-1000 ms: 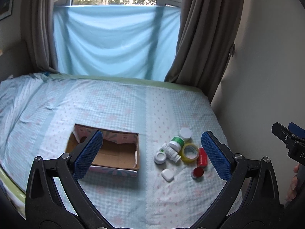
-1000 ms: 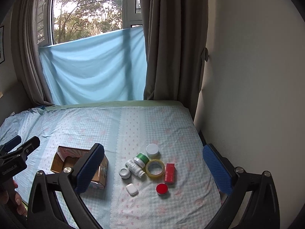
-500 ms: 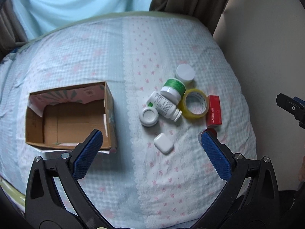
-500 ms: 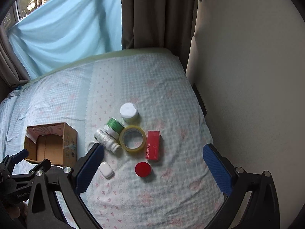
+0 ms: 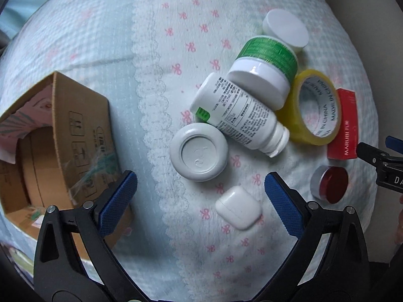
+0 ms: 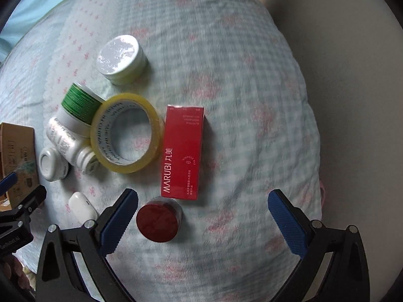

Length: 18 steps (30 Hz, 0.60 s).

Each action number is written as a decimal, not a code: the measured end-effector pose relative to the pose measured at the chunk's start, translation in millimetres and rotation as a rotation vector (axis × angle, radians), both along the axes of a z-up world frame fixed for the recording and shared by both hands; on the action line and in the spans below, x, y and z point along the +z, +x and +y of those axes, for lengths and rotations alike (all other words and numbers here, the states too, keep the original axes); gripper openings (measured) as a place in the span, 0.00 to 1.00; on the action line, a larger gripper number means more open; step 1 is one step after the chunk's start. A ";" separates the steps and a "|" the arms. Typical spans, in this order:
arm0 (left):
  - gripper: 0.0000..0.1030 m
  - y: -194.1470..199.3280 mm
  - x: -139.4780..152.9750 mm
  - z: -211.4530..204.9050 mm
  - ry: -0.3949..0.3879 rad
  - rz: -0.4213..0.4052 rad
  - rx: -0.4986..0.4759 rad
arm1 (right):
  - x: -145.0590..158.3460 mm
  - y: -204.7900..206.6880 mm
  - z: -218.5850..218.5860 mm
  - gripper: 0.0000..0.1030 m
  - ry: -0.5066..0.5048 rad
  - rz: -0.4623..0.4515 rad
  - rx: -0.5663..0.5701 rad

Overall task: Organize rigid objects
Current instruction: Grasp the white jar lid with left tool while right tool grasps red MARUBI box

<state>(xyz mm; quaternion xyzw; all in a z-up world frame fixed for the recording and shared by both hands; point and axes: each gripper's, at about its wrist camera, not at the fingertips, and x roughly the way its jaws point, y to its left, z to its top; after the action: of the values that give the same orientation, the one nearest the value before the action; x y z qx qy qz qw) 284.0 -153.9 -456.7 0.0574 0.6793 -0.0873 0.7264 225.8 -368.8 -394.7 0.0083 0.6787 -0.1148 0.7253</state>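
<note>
Both claws hang over a soft, puckered bedsheet (image 5: 156, 50) printed with pink bows and a lacy scalloped strip, and both stand wide apart, holding nothing.

The left gripper (image 5: 201, 196) frames a smooth white rounded case (image 5: 238, 210) in the lower middle of its view; just above lies a ribbed grey-white round lid (image 5: 199, 154). A white plastic pill bottle (image 5: 239, 115) lies on its side, long axis slanting from upper left to lower right, neck toward the lower right, fine print too small to read. A green-labelled jar (image 5: 264, 68) leans against it. At far left sits an open cardboard box (image 5: 63, 136) — brown, corrugated.

The right gripper (image 6: 203, 214) hovers with a small round tin with a red top (image 6: 157, 222) beside its left finger. Just above, a glossy red carton (image 6: 182, 151) lies flat, long axis nearly vertical in frame, lettered "MARUBI". Touching its left edge is a yellow tape roll (image 6: 126, 133) — "MADE IN CHINA" on the core. A white-lidded jar (image 6: 122, 59) sits upper left.
</note>
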 end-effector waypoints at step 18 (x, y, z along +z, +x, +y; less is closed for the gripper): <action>0.51 32.3 -65.2 -7.7 0.012 0.080 -0.053 | -78.0 50.1 -3.9 0.40 0.094 0.141 0.023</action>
<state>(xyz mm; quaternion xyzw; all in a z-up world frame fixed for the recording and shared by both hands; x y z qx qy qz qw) 316.3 -161.5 -521.8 0.0764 0.7067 -0.1045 0.6955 275.9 -372.7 -472.6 0.0262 0.7328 -0.0747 0.6759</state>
